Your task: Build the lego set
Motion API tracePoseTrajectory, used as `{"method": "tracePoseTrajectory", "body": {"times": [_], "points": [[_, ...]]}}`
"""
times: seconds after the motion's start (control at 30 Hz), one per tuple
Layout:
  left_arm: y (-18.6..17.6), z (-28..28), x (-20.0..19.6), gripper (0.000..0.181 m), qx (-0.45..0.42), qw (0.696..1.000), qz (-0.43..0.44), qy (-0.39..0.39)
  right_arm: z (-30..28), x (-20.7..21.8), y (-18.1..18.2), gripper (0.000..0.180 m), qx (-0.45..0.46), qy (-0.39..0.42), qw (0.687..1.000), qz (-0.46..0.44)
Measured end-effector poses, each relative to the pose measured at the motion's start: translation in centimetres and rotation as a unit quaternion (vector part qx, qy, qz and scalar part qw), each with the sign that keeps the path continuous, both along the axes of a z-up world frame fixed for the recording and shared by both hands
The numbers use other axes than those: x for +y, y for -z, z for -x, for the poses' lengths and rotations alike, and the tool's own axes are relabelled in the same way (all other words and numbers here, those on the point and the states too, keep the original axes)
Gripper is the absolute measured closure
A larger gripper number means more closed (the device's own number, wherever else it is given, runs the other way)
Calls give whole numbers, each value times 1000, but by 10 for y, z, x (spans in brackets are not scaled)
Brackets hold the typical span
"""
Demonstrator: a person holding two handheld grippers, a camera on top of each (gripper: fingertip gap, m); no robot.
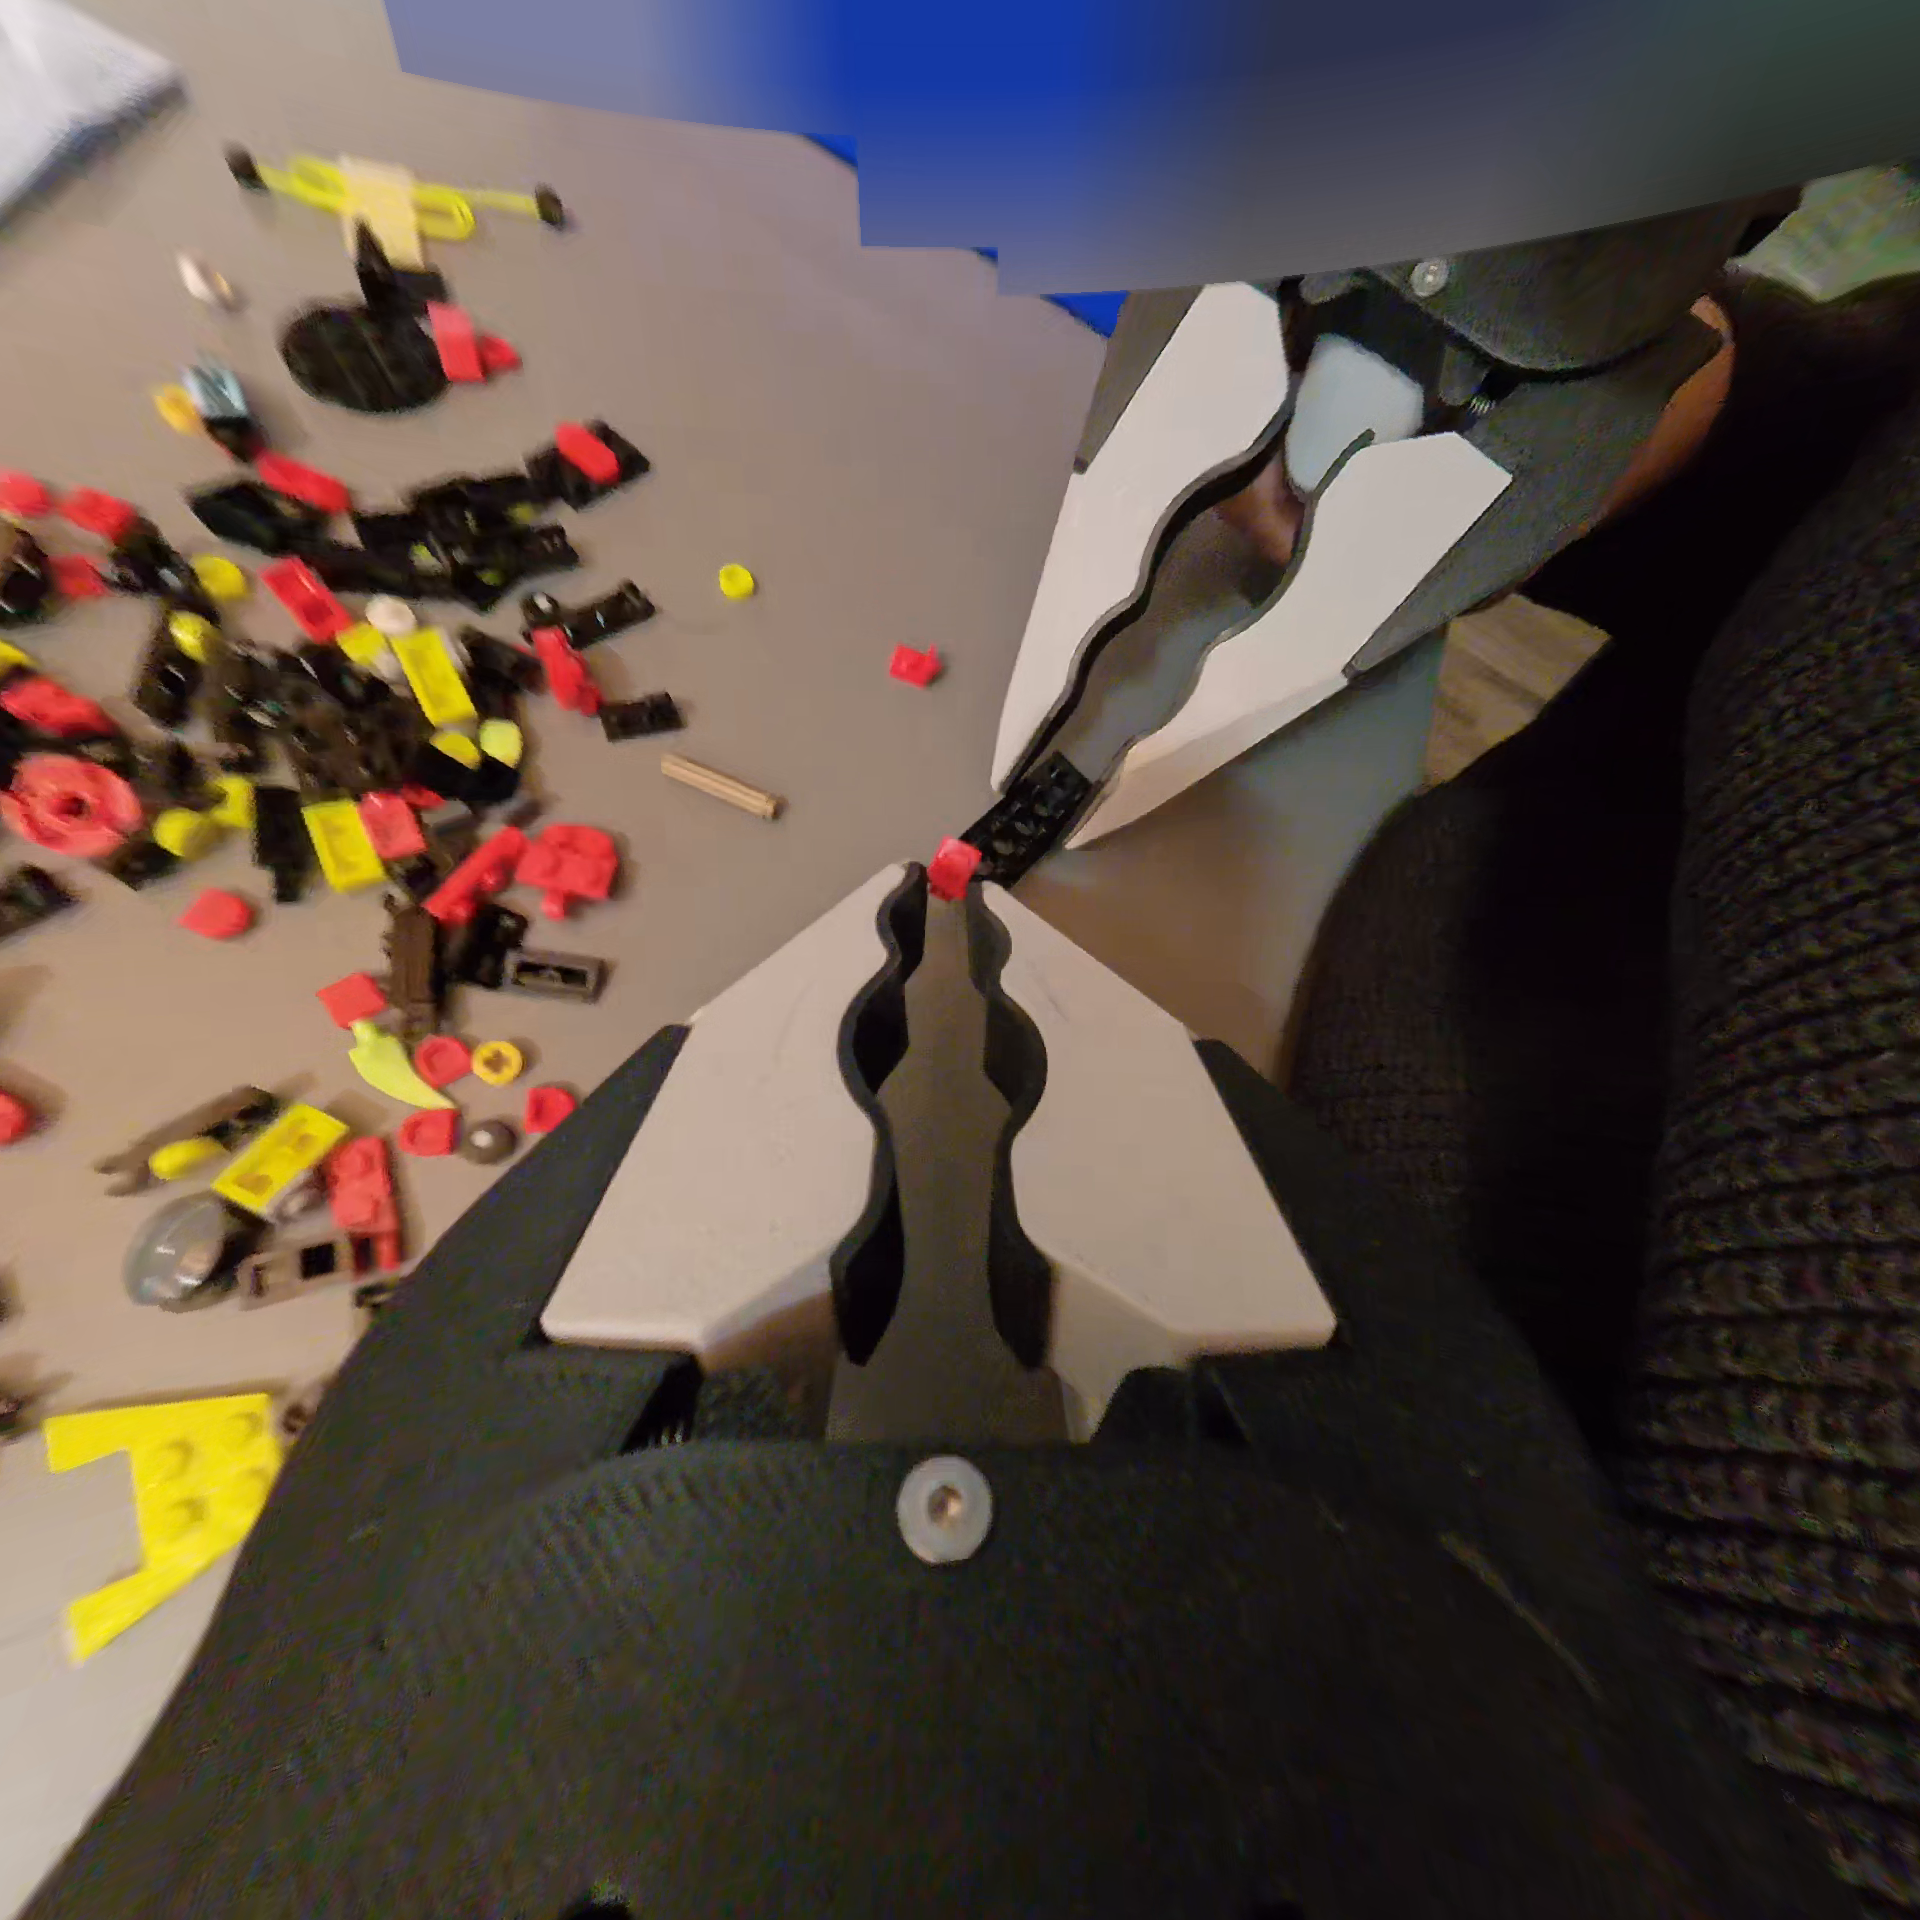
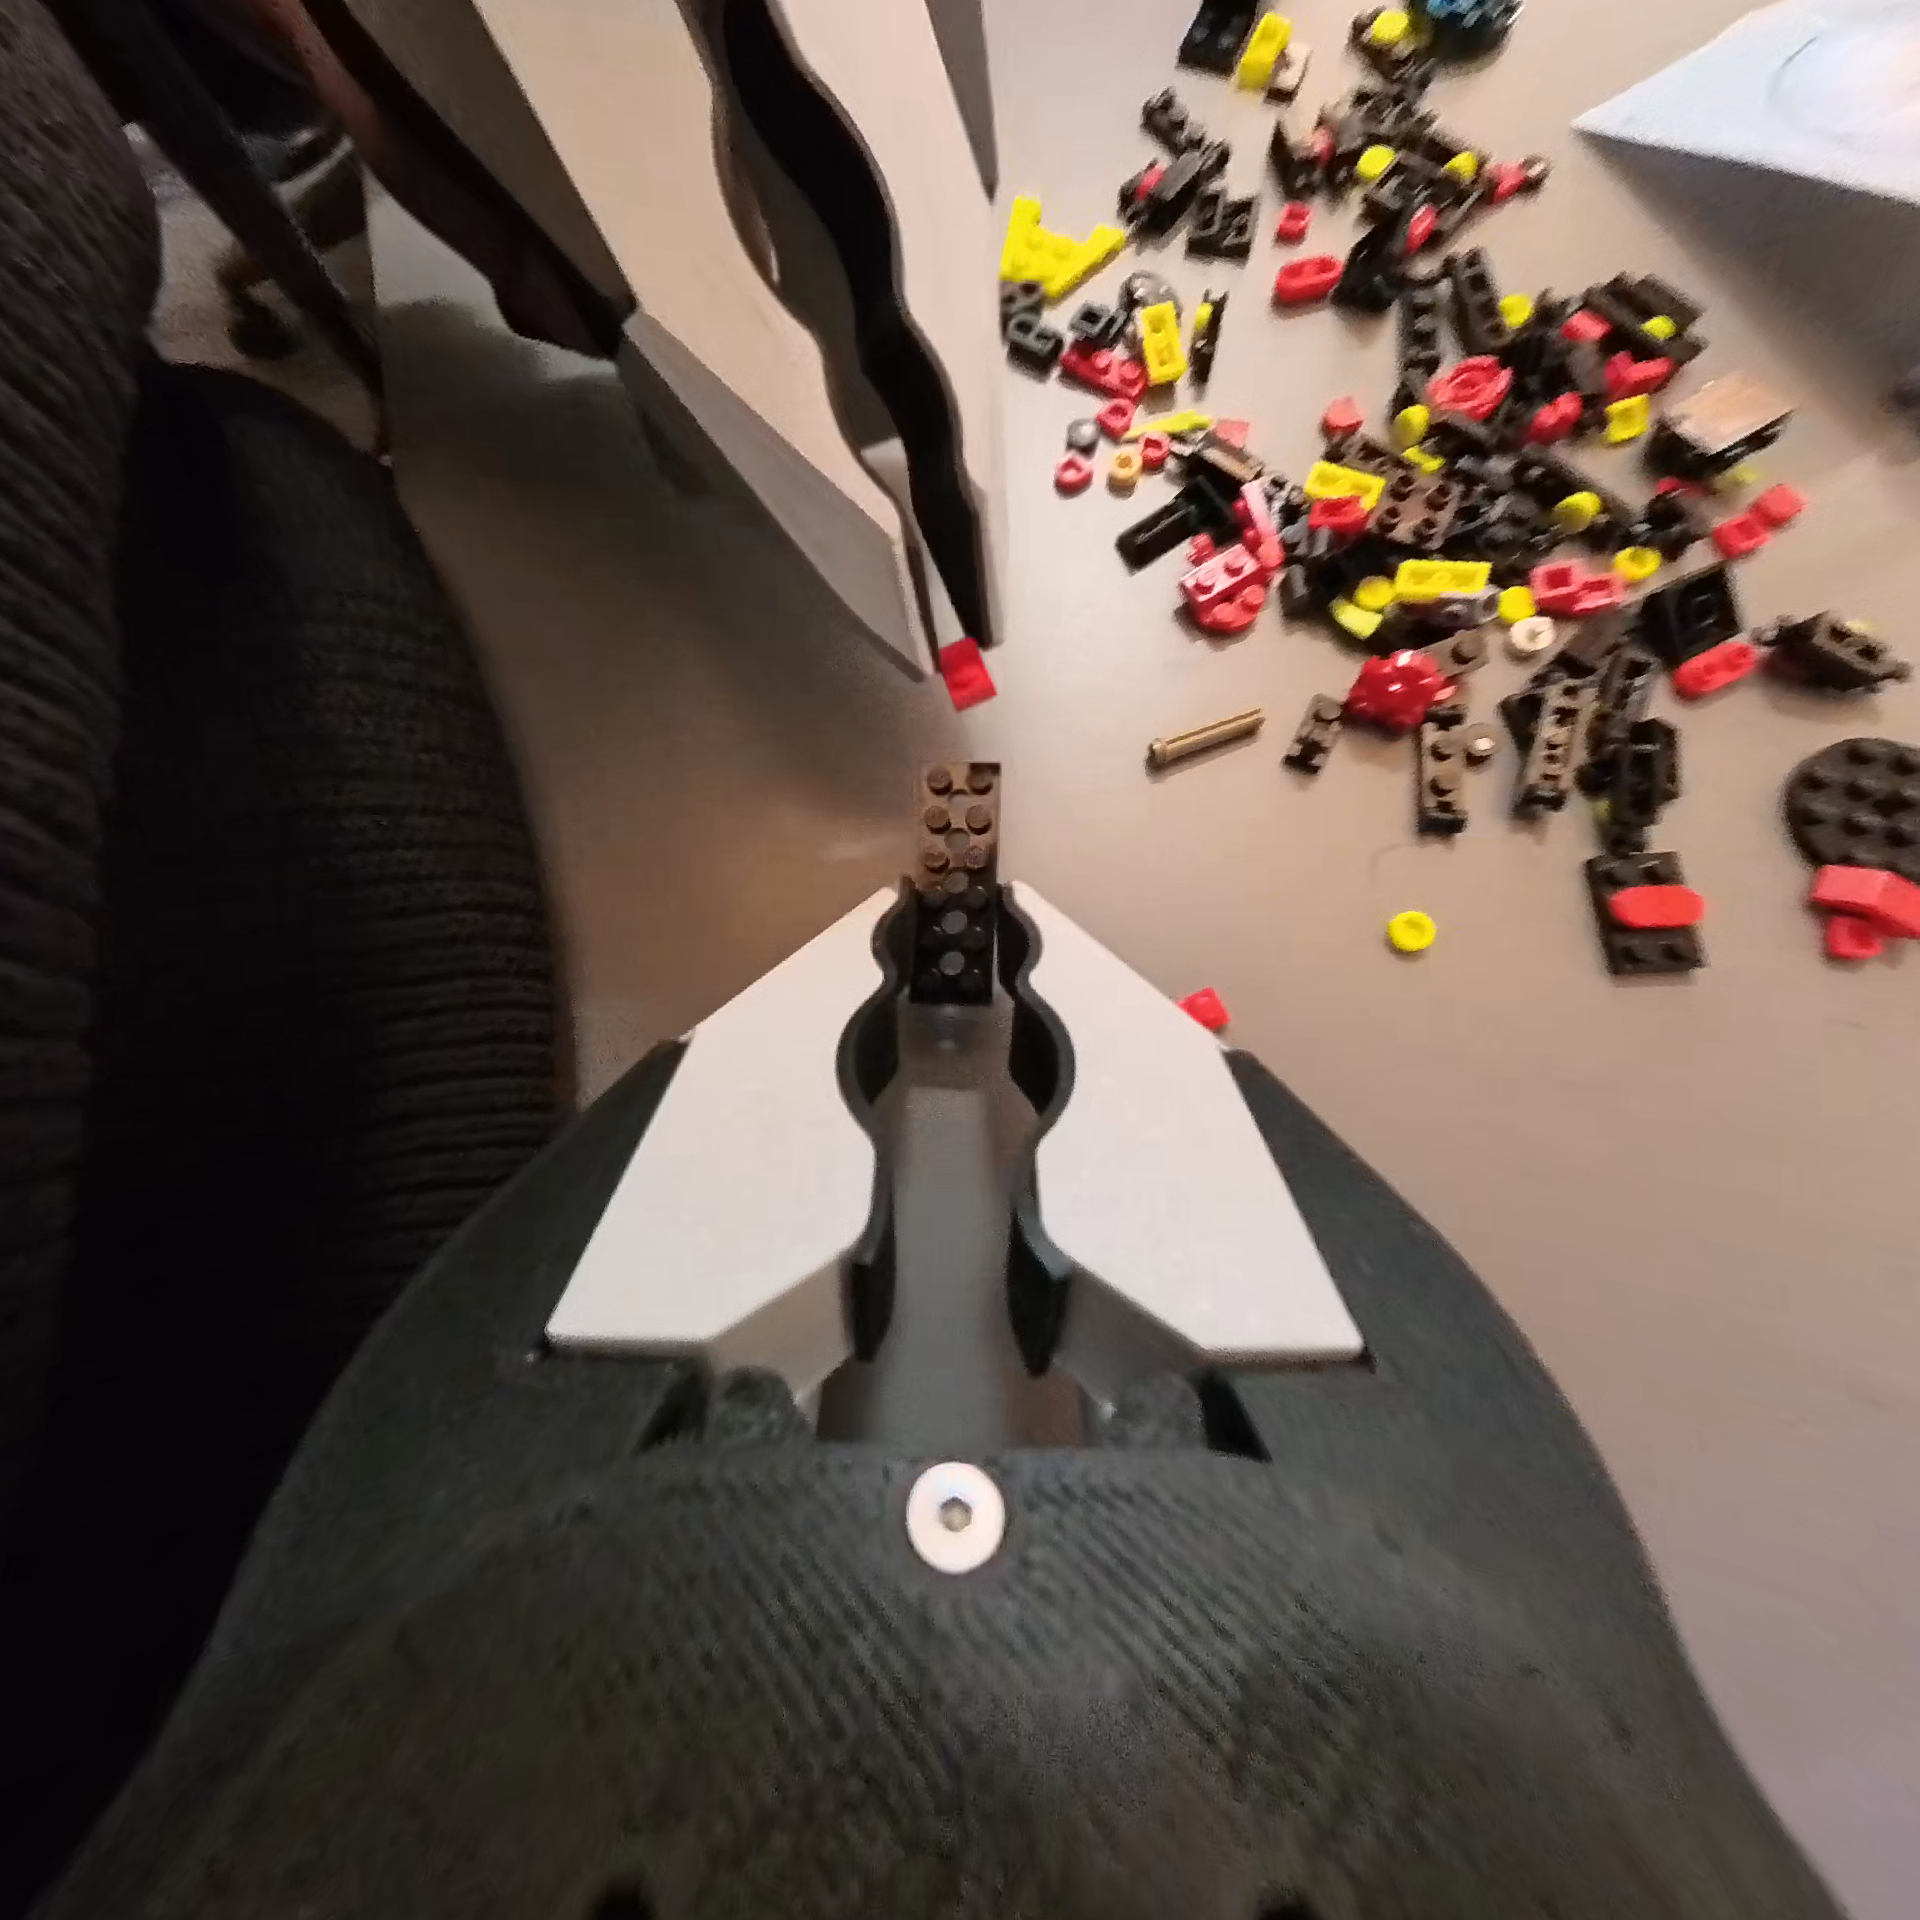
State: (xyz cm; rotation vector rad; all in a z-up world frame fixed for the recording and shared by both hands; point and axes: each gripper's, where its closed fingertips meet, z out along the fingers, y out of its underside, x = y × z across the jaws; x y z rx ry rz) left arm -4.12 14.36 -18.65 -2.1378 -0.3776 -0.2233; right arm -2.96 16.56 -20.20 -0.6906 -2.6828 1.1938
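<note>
The left gripper [image 1: 948, 891] pinches a small red brick [image 1: 954, 868] at its fingertips, jaws narrowed onto it. The right gripper [image 2: 951, 904] clamps a long black plate [image 2: 958, 831] between its tips, studs up, with about half the plate sticking out past them. Both are held above the grey table [image 1: 831, 499], near its edge closest to the person. In the right wrist view the red brick [image 2: 966, 673] hangs just beyond the plate's free end, apart from it; in the left wrist view the two look nearly touching, and contact cannot be told. The loose pile [image 1: 312, 727] of red, yellow and black pieces lies farther in on the table. A yellow stud [image 2: 1410, 930] and a tan pin [image 2: 1205, 740] lie apart between the pile and the grippers.
</note>
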Motion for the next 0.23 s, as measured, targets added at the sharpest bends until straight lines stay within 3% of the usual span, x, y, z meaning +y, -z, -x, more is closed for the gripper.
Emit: {"method": "tracePoseTrajectory", "body": {"times": [0.13,0.23], "points": [[-18,5,3,176,57,997,-44,-1,7,1,-16,166,31,14,999,30],[-38,4,5,176,-52,992,-115,-16,7,2,-22,166,10,23,997,67]]}}
